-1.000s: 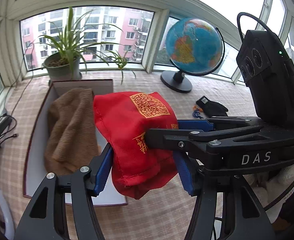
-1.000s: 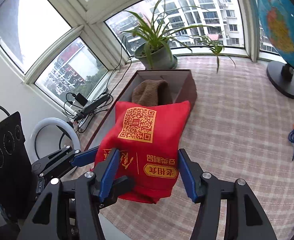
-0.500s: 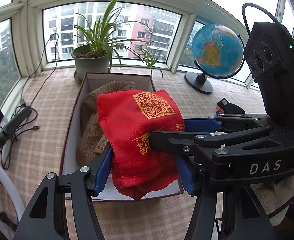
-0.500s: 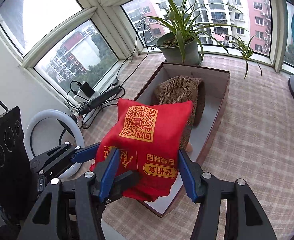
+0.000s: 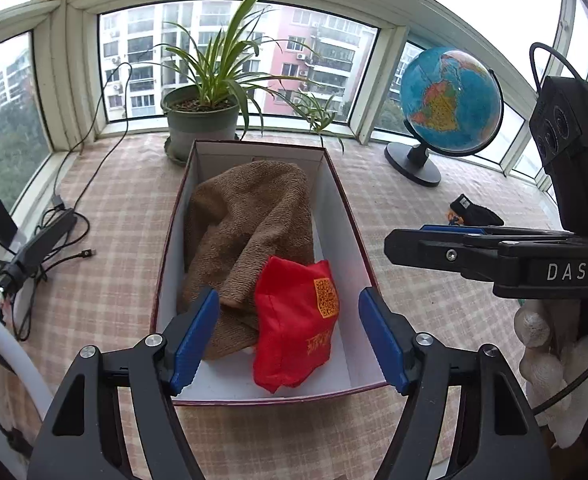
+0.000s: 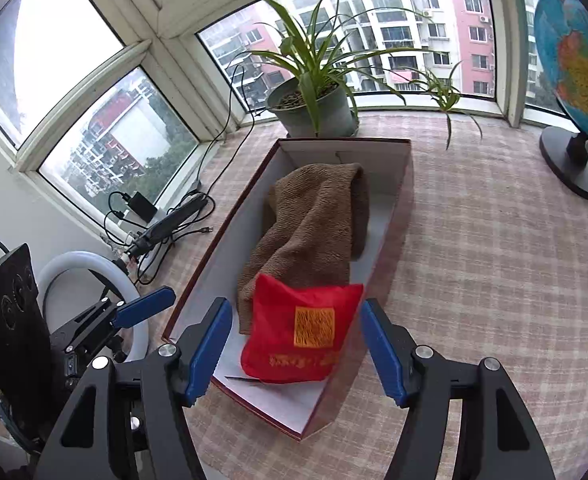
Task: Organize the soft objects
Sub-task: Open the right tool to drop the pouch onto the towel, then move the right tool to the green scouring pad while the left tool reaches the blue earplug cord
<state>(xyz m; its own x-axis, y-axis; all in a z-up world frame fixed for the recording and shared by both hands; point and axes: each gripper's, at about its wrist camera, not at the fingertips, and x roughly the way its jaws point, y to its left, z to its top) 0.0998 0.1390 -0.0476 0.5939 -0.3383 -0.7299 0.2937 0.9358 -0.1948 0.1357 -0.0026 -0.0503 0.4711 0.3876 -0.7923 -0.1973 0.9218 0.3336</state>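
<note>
1. Both claws are opening with nothing between the pads: left gripper (image 5: pixel 288 344), right gripper (image 6: pixel 296 346).
2. Red pouch (image 5: pixel 294 330) sits in the box (image 5: pixel 342 200), 6 o'clock end, overlapping the brown towel (image 5: pixel 250 220).
3. Drop-off looks done. Next is probably that dark item (image 5: pixel 476 214) at 3 o'clock, maybe gloves.

The left gripper (image 5: pixel 289 346) is black, angular plastic with triangular cut-outs, silver screws at the joints and blue pads on its fingers (image 5: pixel 193 336). The right gripper (image 6: pixel 296 348) is built the same, blue pads on its fingers (image 6: pixel 210 346) too; seen from the left wrist, it carries white "DAS" lettering, a black camera box with a green light and a looping black cable. A white fuzzy glove (image 5: pixel 550 356) covers the hand beneath it.
</note>
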